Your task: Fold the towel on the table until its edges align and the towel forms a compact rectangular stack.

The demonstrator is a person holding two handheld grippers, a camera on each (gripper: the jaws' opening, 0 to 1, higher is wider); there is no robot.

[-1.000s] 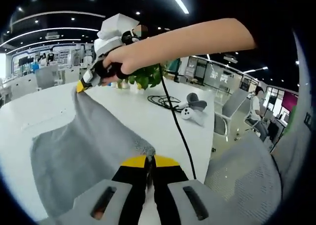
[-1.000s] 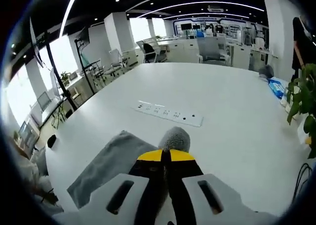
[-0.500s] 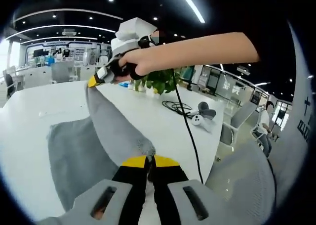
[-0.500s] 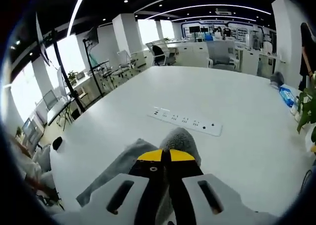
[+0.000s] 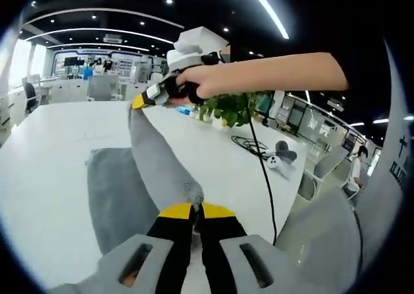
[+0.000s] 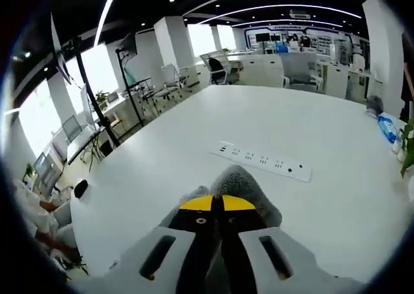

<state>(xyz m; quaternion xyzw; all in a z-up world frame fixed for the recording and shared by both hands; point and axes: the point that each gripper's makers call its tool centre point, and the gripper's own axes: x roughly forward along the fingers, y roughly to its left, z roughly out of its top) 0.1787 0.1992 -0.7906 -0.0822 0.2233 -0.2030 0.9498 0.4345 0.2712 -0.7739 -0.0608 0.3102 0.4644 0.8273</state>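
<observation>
The gray towel [image 5: 152,168] hangs stretched above the white table [image 5: 45,152], one end lying on it. The left gripper [image 5: 196,210] pinches one corner with jaws closed. The right gripper [image 5: 143,100] pinches the other corner, jaws seemingly closed too. A power strip [image 6: 265,159] lies beyond.

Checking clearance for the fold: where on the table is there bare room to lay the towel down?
Bare table lies beyond the power strip and beside the towel, toward the far desks. It is crowded past the right gripper: plant, cable coil, white controller.
</observation>
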